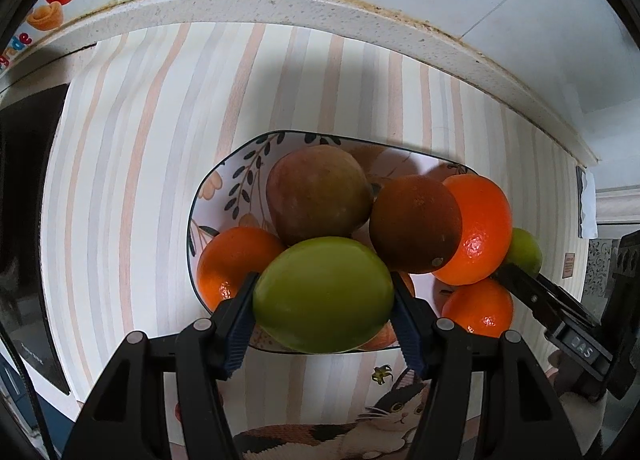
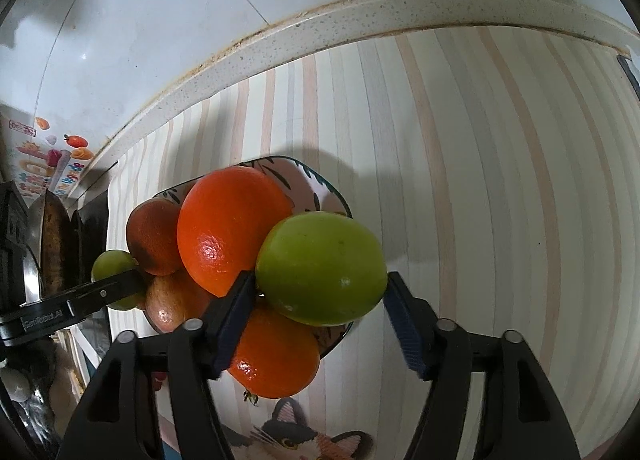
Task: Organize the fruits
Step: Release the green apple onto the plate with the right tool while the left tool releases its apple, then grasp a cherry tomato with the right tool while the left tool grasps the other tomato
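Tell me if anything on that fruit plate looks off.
The plate is heaped past its rim. The nearest orange seems to hang over the edge and might roll off. In the pile, the brown orange looks dull beside the bright ones, possibly spoiled or only in shadow.

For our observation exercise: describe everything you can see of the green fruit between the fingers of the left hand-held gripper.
The green fruit is smooth, glossy and yellow-green, a rounded oval lying with its long axis across the left hand-held gripper. No stem or leaf shows. Both ribbed blue pads press its two ends. It sits at the near edge of the patterned plate, over the pile, in front of a reddish-green fruit and beside an orange. Whether it rests on them cannot be told.
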{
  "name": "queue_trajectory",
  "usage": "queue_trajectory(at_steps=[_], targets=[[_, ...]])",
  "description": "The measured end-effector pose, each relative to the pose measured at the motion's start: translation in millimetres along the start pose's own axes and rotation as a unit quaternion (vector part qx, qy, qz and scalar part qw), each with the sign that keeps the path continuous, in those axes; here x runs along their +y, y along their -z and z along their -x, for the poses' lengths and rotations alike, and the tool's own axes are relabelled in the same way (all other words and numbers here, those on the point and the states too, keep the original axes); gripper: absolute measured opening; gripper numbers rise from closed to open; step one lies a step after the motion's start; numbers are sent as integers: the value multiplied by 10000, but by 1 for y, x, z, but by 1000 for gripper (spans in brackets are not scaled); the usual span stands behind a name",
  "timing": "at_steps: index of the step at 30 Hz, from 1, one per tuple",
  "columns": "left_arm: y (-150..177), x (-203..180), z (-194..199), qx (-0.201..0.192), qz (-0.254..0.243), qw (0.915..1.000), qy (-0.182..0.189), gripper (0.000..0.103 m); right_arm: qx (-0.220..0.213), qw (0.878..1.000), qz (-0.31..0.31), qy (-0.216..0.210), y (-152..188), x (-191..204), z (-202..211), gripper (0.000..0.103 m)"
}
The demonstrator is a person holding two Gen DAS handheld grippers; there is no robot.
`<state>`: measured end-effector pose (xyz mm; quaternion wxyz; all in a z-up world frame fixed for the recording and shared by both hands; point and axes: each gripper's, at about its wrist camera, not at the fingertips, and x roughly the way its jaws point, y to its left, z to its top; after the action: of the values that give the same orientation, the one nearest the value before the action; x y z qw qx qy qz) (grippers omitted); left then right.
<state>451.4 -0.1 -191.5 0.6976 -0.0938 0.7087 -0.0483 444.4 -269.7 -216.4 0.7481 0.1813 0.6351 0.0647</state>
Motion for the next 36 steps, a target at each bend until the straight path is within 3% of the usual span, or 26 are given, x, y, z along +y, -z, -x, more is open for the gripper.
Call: queue_trajectory(at_steps=[1, 3, 18, 26, 29, 36], targets=[[0, 0, -1, 6, 11, 10000, 3, 59, 2, 10000, -9, 1, 0, 0, 1, 88], [0, 0, -1, 22, 59, 10000, 19, 59, 32, 10000, -51, -12, 0, 0, 2, 91], [5, 6, 9, -134, 137, 9996, 188, 68, -11, 9999, -163, -49, 6, 3, 7, 95], [9, 6, 21, -301, 105, 9992, 244, 69, -218, 9995, -118, 208, 7, 10, 23, 96], [15, 4, 34, -499, 27, 9987, 140, 69, -425, 9982, -54, 409, 9, 14, 37, 96], [58, -5, 71, -1243, -296, 9904, -535, 69, -771, 9906, 409, 1057, 35, 46, 70, 96]])
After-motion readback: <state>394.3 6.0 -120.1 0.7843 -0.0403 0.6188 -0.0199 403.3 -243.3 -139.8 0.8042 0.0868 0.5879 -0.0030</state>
